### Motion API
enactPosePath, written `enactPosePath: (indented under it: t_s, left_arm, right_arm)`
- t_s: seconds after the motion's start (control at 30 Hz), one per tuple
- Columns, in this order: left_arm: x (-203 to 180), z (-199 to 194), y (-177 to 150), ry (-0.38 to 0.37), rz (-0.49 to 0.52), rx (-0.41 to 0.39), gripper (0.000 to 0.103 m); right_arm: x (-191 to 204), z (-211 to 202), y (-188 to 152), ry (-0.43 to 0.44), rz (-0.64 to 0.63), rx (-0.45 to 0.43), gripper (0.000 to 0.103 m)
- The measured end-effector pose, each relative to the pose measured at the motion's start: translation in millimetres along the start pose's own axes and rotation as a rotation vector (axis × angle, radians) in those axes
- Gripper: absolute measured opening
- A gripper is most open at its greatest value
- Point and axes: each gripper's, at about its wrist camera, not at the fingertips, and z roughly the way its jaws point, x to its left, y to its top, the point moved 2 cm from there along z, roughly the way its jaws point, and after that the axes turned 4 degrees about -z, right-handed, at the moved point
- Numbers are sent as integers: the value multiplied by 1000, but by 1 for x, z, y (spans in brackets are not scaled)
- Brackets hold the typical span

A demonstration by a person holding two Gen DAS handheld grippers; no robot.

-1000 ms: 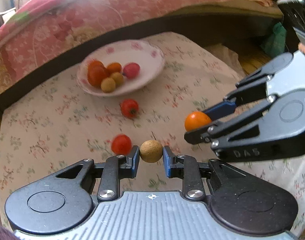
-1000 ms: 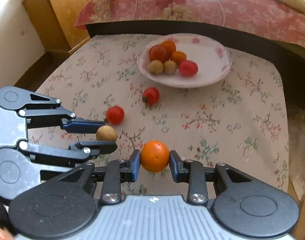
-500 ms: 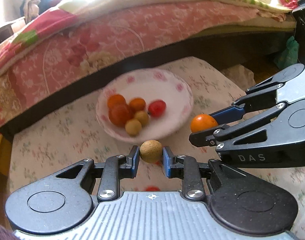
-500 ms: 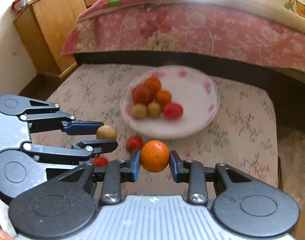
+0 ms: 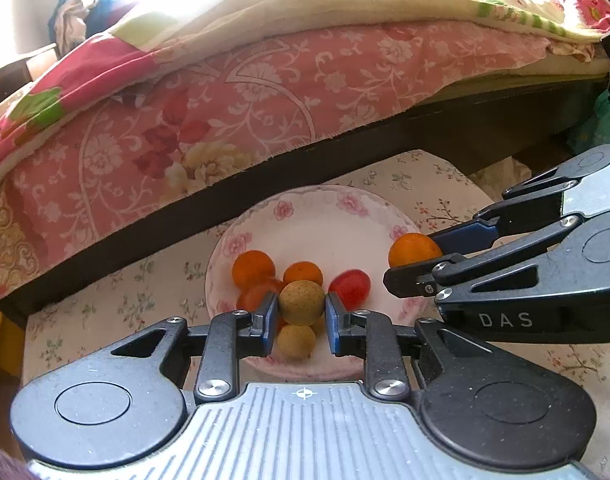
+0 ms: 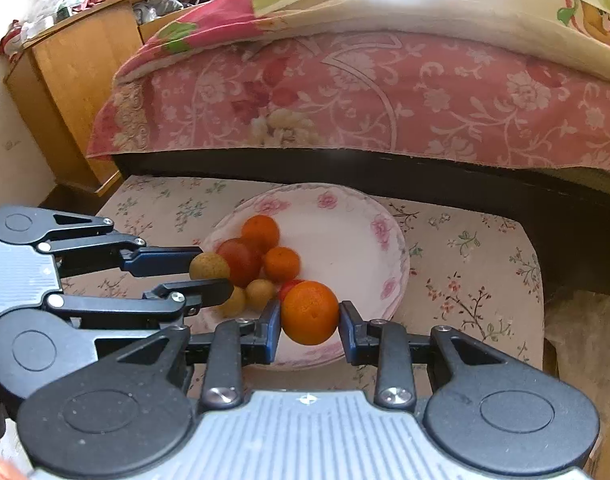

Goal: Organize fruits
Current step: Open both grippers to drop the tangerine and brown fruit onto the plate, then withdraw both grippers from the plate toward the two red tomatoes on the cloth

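My left gripper [image 5: 301,308] is shut on a small tan longan [image 5: 301,303] and hangs over the near side of a white flowered plate [image 5: 325,216]. On that plate lie oranges [image 5: 253,268], a red tomato [image 5: 351,286] and more tan longans [image 5: 296,342]. To the right, my right gripper [image 5: 415,256] is shut on a small orange [image 5: 413,249] above the plate's right rim. In the right wrist view the right gripper [image 6: 309,314] pinches the orange [image 6: 309,312] over the plate [image 6: 345,232]; the left gripper [image 6: 209,274] holds its longan [image 6: 209,266] at the left.
The plate rests on a small table under a floral cloth [image 6: 465,280]. Close behind runs a bed with a dark frame [image 6: 385,172] and pink flowered covers [image 6: 365,92]. A wooden cabinet [image 6: 73,80] stands at the far left. The table's right edge drops off near the plate.
Both grippers have carried their fruit forward across the table to above the plate. The loose red tomatoes on the cloth have passed out of view beneath them.
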Motion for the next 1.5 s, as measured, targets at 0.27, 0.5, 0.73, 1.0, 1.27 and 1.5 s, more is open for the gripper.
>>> enactPosePath:
  t_s: [0.27, 0.5, 0.73, 1.0, 1.27, 1.5]
  left_arm:
    - [8, 15, 8, 13, -16, 5, 31]
    - [9, 23, 7, 24, -4, 12, 31]
    - [11, 26, 9, 27, -9, 10, 32]
    - [12, 27, 12, 39, -4, 16, 35]
    - [15, 21, 19, 46, -25, -3, 46]
    - [14, 9, 16, 70, -31, -17, 51]
  right_arm:
    - [-9, 18, 9, 11, 3, -13, 35]
    - [-14, 28, 9, 11, 7, -10, 35]
    - [-17, 31, 12, 6, 17, -15, 35]
    - [-18, 33, 13, 2, 12, -17, 36]
    - [-20, 26, 14, -8, 28, -39, 38]
    - [-14, 19, 9, -23, 23, -40, 39]
